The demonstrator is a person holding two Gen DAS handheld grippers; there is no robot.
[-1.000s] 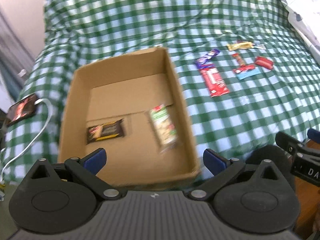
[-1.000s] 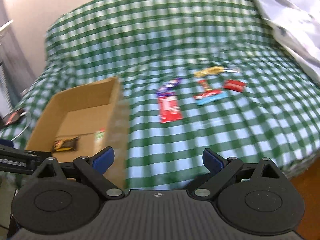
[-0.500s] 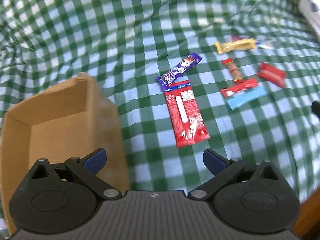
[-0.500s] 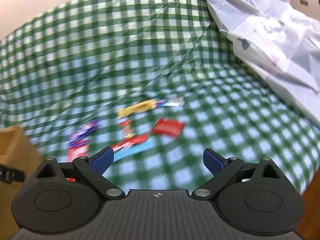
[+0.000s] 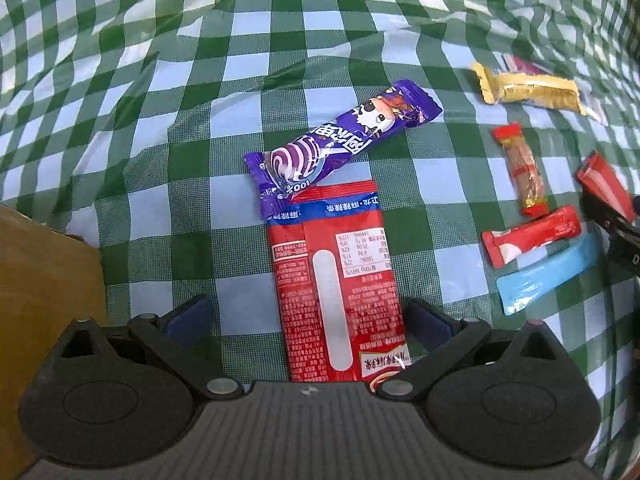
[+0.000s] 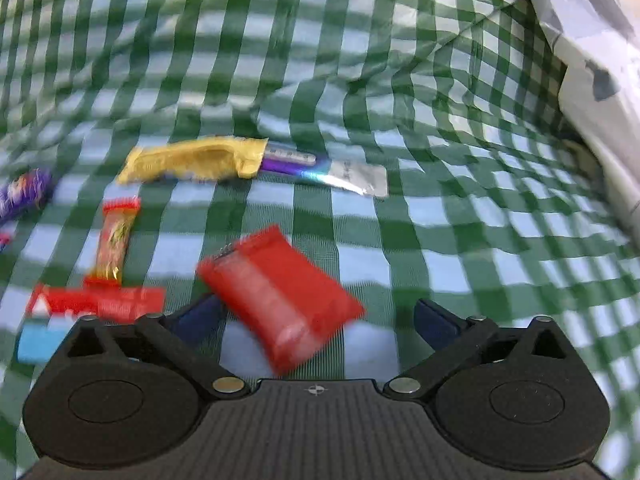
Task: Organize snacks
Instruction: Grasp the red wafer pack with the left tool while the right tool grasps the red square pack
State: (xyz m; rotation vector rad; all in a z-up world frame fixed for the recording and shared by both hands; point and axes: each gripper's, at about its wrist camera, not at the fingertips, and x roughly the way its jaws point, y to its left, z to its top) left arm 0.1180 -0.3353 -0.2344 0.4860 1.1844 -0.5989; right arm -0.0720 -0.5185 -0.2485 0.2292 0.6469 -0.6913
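The left gripper [image 5: 308, 316] hangs wide over the long red packet [image 5: 340, 280], pads clear of it, while the right gripper [image 6: 316, 320] is opening its jaws around the red pouch [image 6: 280, 296], not pressing it. Everything lies on a rumpled green-checked cloth [image 5: 160, 80]: purple bar [image 5: 340, 140], yellow wrapper [image 6: 192, 160], cardboard box [image 5: 44, 280] at left, pale bedding [image 6: 592, 60] far right

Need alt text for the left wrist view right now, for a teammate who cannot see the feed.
The left gripper, jaws open, hangs over a long red snack packet lying between its fingers on a green checked cloth. A purple wrapper lies just beyond, smaller snacks to the right, a cardboard box at left.
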